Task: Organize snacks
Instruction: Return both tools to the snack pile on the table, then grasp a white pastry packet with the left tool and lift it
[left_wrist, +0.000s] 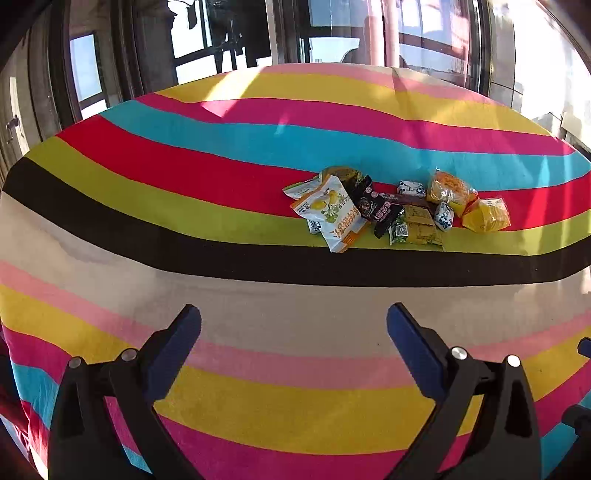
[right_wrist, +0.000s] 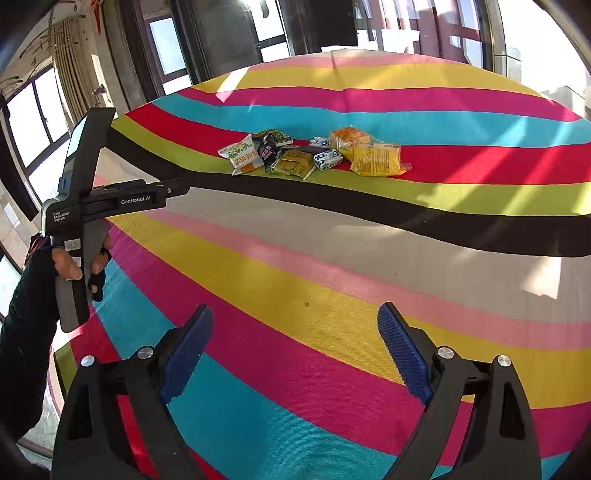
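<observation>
Snack packets (left_wrist: 399, 206) heaped mid-worktop on striped cloth (left_wrist: 258, 306), well apart from both grippers. Left gripper (left_wrist: 293, 328) wide, empty; right gripper (right_wrist: 295, 328) wide, empty. Packets likely light, crinkly, slippery, crushable. Pinch sealed edge of outermost packet; light squeeze.

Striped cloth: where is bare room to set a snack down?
The striped cloth is bare left of the white-and-orange mango snack bag and from the black stripe toward both open grippers. It is crowded between that bag and the yellow clear-wrapped packet, where packets overlap.
</observation>
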